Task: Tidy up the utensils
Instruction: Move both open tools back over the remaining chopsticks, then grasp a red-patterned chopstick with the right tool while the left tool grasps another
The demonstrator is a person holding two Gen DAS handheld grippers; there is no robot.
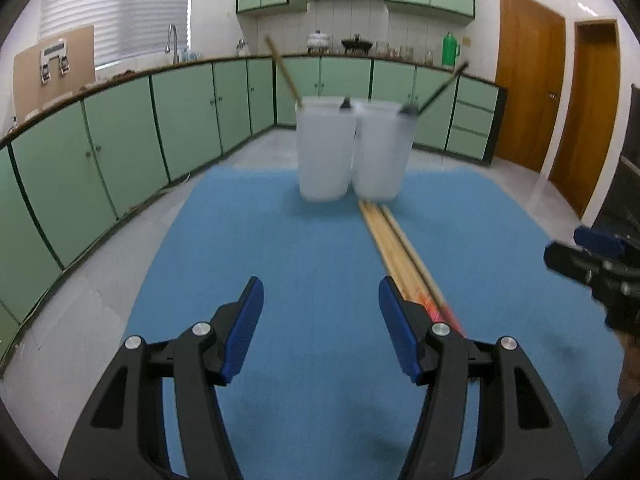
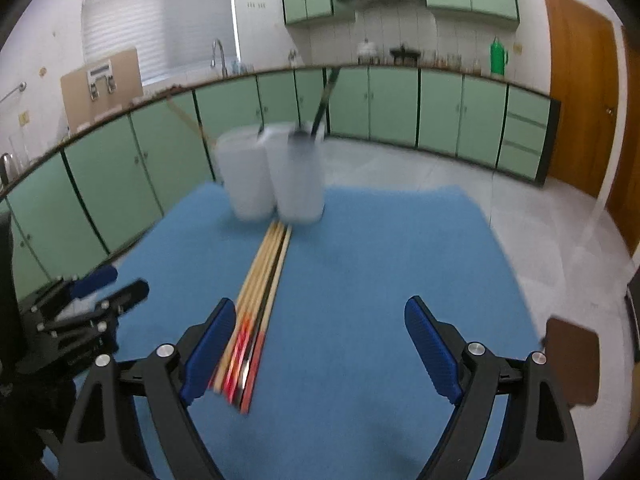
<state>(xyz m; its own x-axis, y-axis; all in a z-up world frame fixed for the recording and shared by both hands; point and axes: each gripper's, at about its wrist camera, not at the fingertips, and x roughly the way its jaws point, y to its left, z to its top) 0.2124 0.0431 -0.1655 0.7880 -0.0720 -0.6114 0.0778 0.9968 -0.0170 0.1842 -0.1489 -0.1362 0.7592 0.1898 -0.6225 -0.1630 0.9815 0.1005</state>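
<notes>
Two pale plastic cups, a left cup [image 1: 325, 148] and a right cup [image 1: 382, 150], are standing side by side and touching at the far end of the blue mat [image 1: 304, 248], each already holding a slanted stick: a light chopstick [image 1: 285, 72] is leaning out toward 11 o'clock and a dark chopstick [image 1: 442, 87] toward 1 o'clock, which suggests the cups are serving as sorting bins by colour. A bundle of chopsticks [image 2: 260, 300] is lying flat on the mat, lined up lengthwise with its far tips nearly touching the right cup, probably laid there so single sticks can be picked off. The left gripper [image 1: 321, 322] is hovering with its jaws spread wide and gripping nothing, the bundle lying at its 1 o'clock, just beside its right finger. The right gripper [image 2: 320, 350] is likewise gaping wide and empty, the bundle lying at its 11 o'clock against its left finger
</notes>
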